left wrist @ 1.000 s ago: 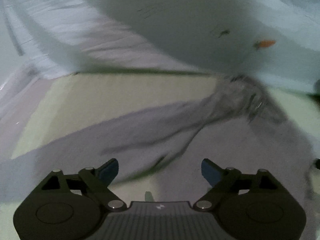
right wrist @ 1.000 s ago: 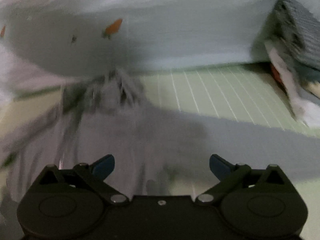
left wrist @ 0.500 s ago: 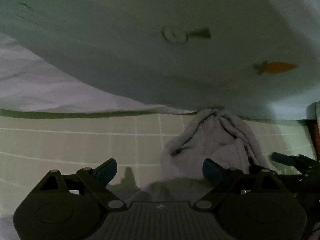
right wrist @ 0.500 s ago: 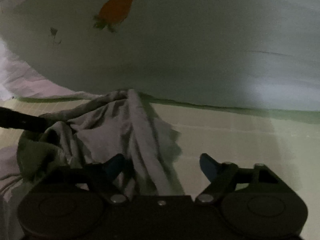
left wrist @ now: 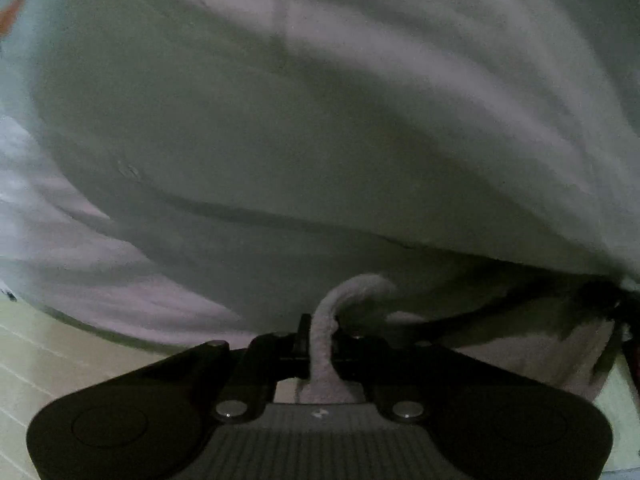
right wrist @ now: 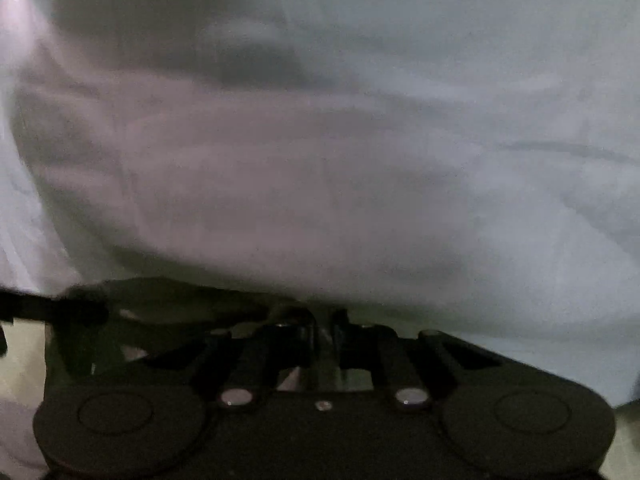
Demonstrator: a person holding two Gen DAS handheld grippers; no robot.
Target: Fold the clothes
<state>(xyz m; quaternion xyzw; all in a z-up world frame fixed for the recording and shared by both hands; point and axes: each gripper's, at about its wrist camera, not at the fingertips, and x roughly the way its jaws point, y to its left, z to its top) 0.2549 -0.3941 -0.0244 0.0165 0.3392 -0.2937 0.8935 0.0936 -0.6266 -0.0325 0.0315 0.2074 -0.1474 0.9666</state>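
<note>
Left wrist view: jaws wide half a second back, have just been closing; left hand-held gripper (left wrist: pixel 321 344) now clamped on bunched strip of grey garment (left wrist: pixel 326 334), which runs up between jaws. Pale sheet (left wrist: pixel 280 140) fills view beyond. Grasp made; lift can start.

Right wrist view: right hand-held gripper (right wrist: pixel 325 338) likewise just closed, jaws together; dim cloth fold apparently pinched between, too dark to confirm. Green gridded bench (right wrist: pixel 24 364) at left edge.

pale cloth (left wrist: pixel 320 140) looming ahead, mat (left wrist: pixel 60 356) clear left
</note>
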